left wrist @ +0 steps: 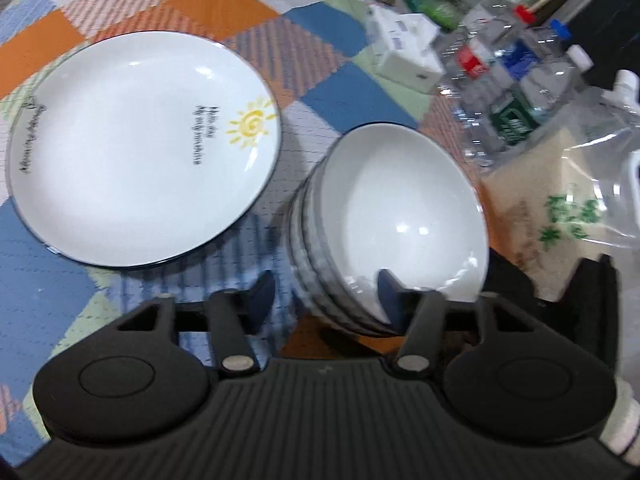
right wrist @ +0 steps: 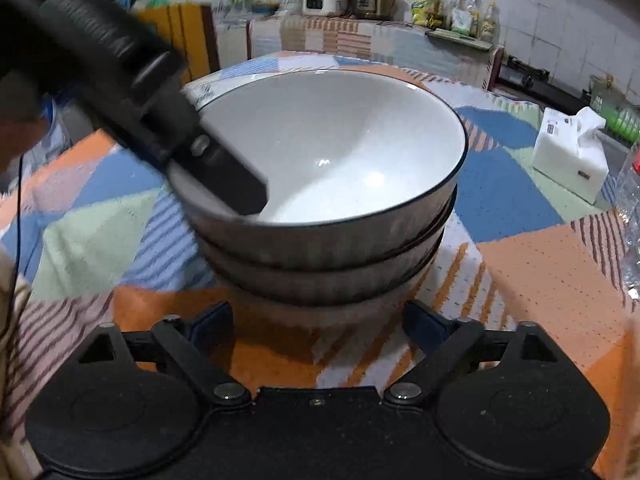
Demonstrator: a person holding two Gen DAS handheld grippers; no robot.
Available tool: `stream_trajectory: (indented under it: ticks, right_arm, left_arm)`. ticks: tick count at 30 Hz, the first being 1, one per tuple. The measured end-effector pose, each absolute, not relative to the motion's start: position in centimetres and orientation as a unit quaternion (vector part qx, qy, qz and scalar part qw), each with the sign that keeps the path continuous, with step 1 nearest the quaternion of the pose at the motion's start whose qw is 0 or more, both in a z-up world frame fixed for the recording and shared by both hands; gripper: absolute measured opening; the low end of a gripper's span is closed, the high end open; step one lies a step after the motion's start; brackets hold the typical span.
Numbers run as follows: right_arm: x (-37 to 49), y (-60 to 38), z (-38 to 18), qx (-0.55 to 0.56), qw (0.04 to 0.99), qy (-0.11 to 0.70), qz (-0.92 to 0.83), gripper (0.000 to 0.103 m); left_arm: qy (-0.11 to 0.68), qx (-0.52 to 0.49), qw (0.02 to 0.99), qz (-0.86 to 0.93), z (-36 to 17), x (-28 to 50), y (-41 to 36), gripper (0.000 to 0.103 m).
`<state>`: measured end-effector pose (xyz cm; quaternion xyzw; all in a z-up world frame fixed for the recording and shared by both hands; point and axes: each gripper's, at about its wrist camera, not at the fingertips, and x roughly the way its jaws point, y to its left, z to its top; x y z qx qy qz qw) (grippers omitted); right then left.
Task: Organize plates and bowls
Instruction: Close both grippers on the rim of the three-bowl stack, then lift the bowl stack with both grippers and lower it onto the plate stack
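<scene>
On the left of the patchwork tablecloth [left wrist: 336, 100] lies the plate [left wrist: 140, 148], flat, white, with a small yellow sun painted near its rim; dark edges peeping out beneath suggest more plates under it, though I cannot count them. It sits clear of the bowls, I'd judge as the plates' own spot.

Just right of it stands the stack of bowls [left wrist: 396, 224], nested one inside another, ribbed grey outside and white within. The left gripper [left wrist: 326, 292] has its fingers set apart, one finger [left wrist: 388, 292] dipped inside the top bowl's rim and the other outside the wall, straddling it without visibly pinching. To my eye it is either seating that bowl on the stack or about to lift it; I cannot say which.

The right gripper [right wrist: 318, 320] hovers low in front of the same stack [right wrist: 324, 248], fingers spread wide and empty, likely ready to steady the base.

Further right, a tissue box [right wrist: 570, 156] and plastic bottles [left wrist: 516, 68] crowd the table's edge, blurred and cut off. The bottom bowl is largely hidden, so the stack's count is unclear.
</scene>
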<state>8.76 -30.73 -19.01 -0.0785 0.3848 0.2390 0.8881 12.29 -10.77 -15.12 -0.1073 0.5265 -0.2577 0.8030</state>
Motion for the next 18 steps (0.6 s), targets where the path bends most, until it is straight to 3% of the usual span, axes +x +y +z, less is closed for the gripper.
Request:
stream_trajectory:
  ticks: [18]
  right_arm:
    - [9.3, -29.4, -19.4, -0.066, 0.906, 0.351, 0.228, 0.099]
  left_arm:
    - [0.519, -0.095, 0.813, -0.247, -15.5, 12.1, -11.4, 0.043]
